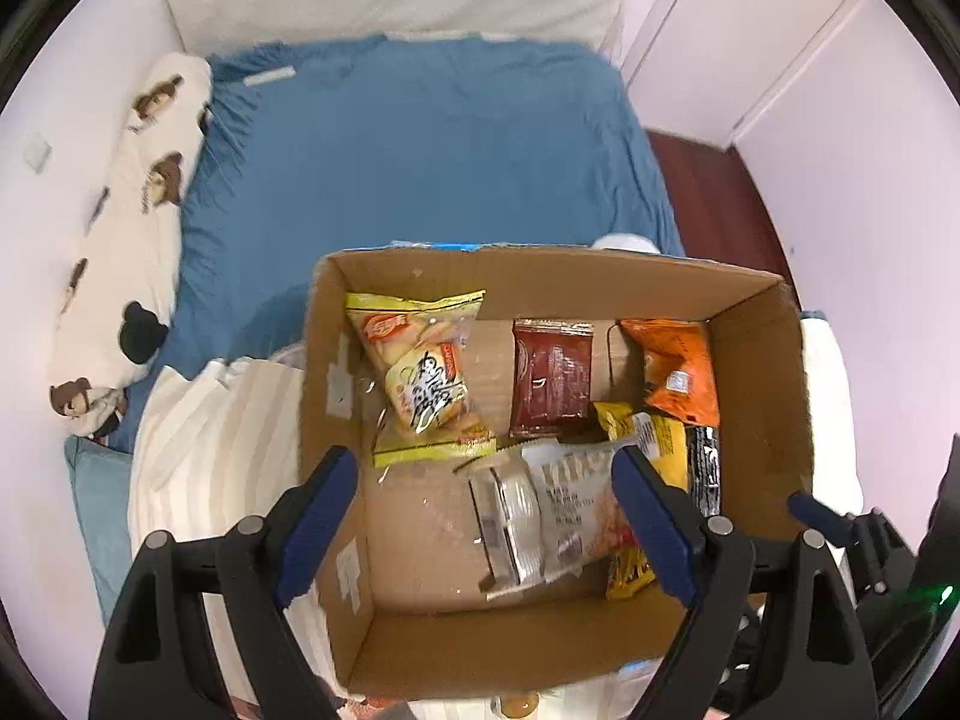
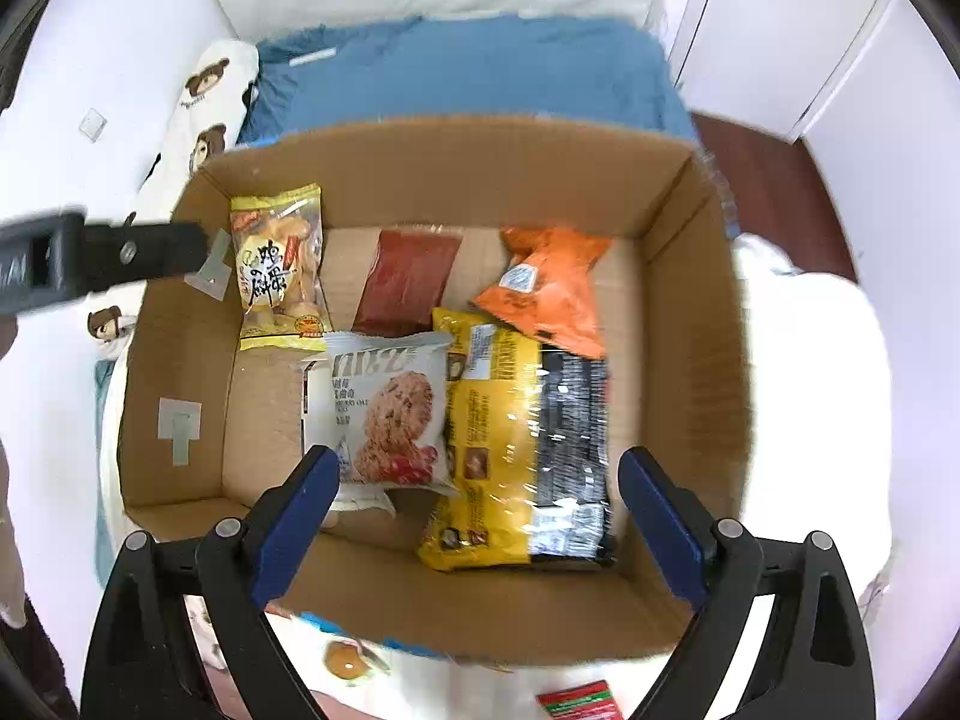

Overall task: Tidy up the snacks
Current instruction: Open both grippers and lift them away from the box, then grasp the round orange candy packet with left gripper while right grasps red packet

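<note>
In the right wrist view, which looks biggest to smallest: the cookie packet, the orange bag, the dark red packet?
1. cookie packet, though it lies nearest the camera
2. orange bag
3. dark red packet, partly covered, so unsure

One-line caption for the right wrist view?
Open right tool above cardboard box holding six snack packets.

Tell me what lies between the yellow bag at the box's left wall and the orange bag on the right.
A dark red packet lies flat between the yellow bag and the orange bag, apart from both on the cardboard box floor. Both wrist views show it.
</note>
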A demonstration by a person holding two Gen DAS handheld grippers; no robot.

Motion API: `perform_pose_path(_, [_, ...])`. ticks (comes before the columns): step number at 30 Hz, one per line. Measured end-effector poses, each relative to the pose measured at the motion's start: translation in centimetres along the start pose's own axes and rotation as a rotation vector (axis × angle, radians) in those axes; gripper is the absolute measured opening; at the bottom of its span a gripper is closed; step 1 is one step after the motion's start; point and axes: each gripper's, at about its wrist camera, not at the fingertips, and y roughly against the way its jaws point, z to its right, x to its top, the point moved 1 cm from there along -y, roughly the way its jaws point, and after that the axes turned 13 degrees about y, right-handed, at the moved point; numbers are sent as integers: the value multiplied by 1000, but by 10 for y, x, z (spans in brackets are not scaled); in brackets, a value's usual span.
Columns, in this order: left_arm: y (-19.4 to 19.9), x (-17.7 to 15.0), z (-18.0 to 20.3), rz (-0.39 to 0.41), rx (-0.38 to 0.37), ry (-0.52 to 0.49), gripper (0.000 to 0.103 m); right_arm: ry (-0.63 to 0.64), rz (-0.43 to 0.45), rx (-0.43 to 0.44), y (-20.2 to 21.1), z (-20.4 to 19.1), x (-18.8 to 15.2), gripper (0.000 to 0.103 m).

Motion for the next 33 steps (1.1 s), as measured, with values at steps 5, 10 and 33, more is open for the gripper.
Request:
perform_pose_path(5, [37,-53,-4,145,26,-60,87,-9,97,-40,32,-3,-30,96])
perform_pose_path(10, [66,-97,-10,249,25,-64,87,-11,180,-78,60,-8,-62,96])
perform_pose_path(33, [77,-269,-27,360,34,-15,87,-47,211,-58,88,-6,-231,96])
